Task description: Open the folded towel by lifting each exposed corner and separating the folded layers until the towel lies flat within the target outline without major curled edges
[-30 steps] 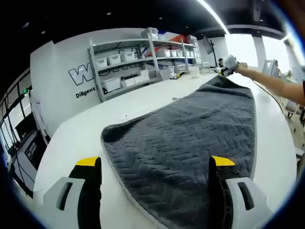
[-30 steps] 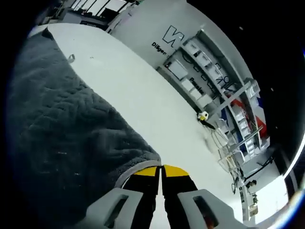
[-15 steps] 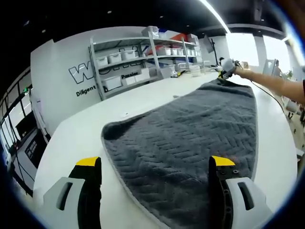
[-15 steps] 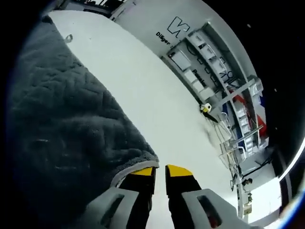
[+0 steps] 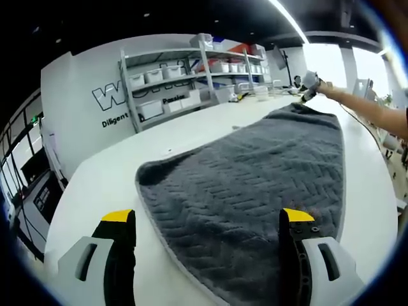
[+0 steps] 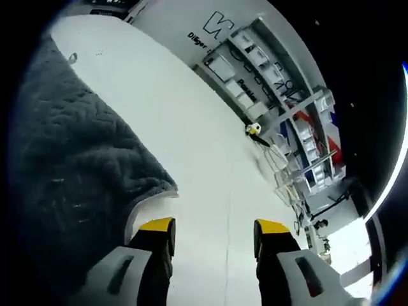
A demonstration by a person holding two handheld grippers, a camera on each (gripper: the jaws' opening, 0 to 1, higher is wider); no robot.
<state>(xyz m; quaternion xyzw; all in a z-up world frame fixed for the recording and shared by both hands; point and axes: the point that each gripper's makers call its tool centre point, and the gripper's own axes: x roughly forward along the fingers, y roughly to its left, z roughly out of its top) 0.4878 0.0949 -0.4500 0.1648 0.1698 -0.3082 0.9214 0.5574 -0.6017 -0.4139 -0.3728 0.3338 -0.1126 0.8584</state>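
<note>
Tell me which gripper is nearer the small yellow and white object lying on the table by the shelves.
Right. The right gripper hovers open at the towel's far corner, facing the yellow and white object. The left gripper sits open at the towel's opposite end, far off.

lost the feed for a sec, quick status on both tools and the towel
Left tool open, hovering over near end of towel. Right tool open, off the far corner. Towel spread flat on white table, no curled edges seen. Nothing in the way.

White table (image 5: 108, 178); shelving (image 5: 185, 76) holding bins; lettered wall (image 5: 83, 115).
</note>
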